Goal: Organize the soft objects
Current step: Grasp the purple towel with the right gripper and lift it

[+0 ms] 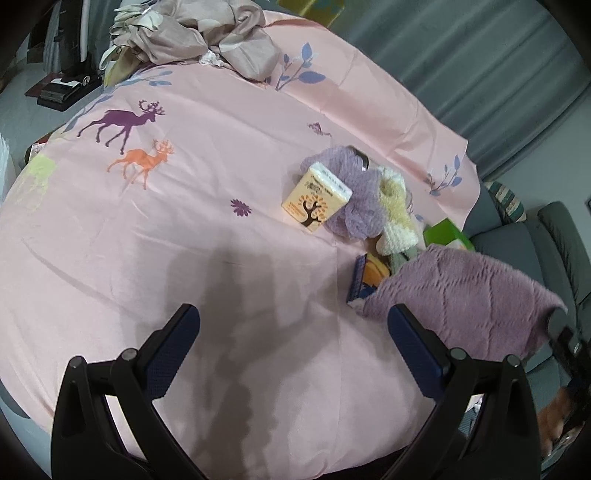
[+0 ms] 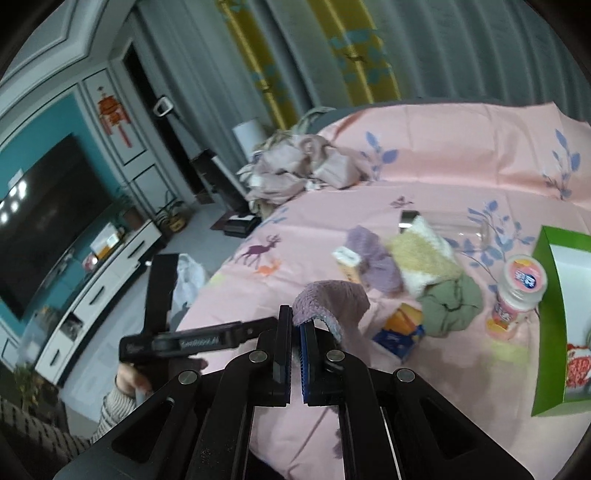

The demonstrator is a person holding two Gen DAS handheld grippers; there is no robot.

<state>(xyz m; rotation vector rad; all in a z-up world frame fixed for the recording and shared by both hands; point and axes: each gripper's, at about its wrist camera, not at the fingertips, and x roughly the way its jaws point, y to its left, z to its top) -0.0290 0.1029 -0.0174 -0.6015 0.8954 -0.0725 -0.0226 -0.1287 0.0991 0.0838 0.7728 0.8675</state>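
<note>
The purple towel [image 2: 328, 295] hangs pinched by one edge between the closed fingers of the right tongs [image 2: 295, 325], lifted above the pink sheet [image 2: 443, 177]. In the left wrist view the same towel [image 1: 458, 295] drapes at the right, partly covering a blue and orange packet [image 1: 364, 275]. The left tongs [image 1: 293, 325] stand wide open over bare sheet, gripping nothing. Beyond the towel lies a small heap: a purple scrunchy cloth [image 1: 354, 195], a cream and yellow fluffy cloth [image 1: 397, 210] and a green cloth [image 2: 450, 302], with a tissue pack [image 1: 316, 197] leaning against the purple one. A pink-capped bottle [image 2: 517, 291] stands just beside a green box [image 2: 550, 295]. A crumpled beige cloth [image 1: 199, 33] lies at the far edge of the sheet.
</note>
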